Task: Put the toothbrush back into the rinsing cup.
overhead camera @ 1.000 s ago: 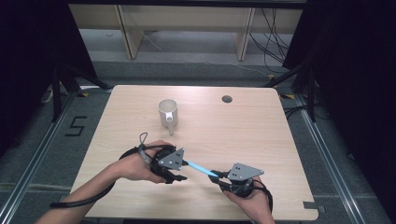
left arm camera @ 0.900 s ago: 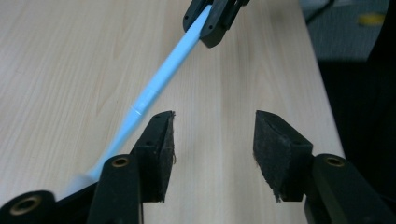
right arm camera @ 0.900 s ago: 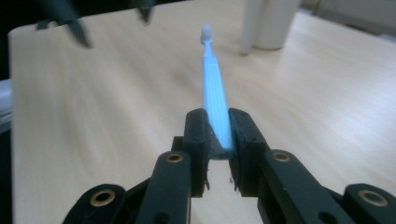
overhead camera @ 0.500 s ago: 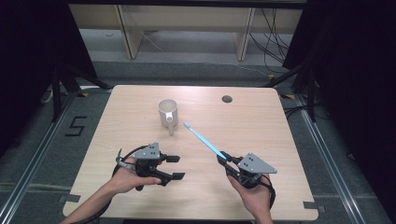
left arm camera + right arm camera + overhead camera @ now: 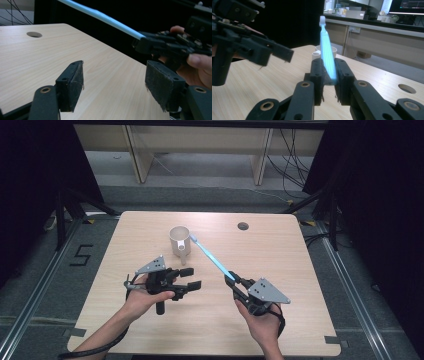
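My right fingers pinched the toothbrush, its head raised beside the cup; my left fingers, just spread, held nothing. Next: tipping the brush into the cup.

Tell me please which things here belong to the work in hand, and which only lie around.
In the work:
- toothbrush, clamped in the right gripper
- cup, just under the brush head
- left gripper, jaws just opened, nothing between them

Only lying around:
- round hole in the table
- cables on the floor behind

Black hand-held gripper bodies, grey triangular top plates, trailing cables.
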`<action>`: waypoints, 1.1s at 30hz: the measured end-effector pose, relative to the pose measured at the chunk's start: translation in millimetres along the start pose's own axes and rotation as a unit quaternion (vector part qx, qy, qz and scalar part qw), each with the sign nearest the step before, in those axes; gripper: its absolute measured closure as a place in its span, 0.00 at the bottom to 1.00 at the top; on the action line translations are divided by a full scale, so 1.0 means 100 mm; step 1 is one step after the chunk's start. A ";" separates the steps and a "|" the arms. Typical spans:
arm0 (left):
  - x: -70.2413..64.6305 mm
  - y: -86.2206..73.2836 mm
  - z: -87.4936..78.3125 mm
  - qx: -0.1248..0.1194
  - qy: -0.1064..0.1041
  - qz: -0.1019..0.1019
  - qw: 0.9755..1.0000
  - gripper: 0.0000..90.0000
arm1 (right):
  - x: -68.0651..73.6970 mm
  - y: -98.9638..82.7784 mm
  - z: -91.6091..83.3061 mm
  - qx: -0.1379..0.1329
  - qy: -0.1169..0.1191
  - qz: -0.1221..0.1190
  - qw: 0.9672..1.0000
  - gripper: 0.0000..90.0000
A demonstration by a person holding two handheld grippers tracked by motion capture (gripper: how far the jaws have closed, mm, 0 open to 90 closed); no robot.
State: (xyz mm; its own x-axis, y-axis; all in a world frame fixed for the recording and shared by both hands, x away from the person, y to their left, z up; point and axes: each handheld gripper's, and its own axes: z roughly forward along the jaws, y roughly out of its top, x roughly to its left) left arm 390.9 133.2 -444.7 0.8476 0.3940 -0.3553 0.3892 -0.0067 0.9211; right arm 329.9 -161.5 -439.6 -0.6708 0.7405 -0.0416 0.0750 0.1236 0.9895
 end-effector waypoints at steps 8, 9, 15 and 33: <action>0.00 0.12 0.08 -0.017 -0.011 -0.026 0.999 0.34 | 0.05 0.00 0.06 -0.002 0.008 -0.008 1.000 0.88; 0.00 0.13 0.09 -0.018 -0.011 -0.027 0.999 0.34 | 0.06 -0.01 0.09 -0.017 0.014 -0.008 1.000 0.87; 0.02 0.18 0.13 -0.029 -0.012 -0.042 0.999 0.34 | 0.10 0.01 0.10 -0.013 0.015 -0.014 1.000 0.88; 0.06 0.26 0.18 -0.062 -0.013 -0.089 0.994 0.36 | 0.13 0.02 0.11 -0.027 0.021 -0.013 0.999 0.88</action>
State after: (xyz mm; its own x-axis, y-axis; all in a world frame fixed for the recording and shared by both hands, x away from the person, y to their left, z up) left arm 412.8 118.5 -425.5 0.7787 0.3544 -0.5178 0.4882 0.1761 0.8548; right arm 329.3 -144.5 -440.0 -0.7029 0.7086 -0.0617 0.0184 0.1048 0.9943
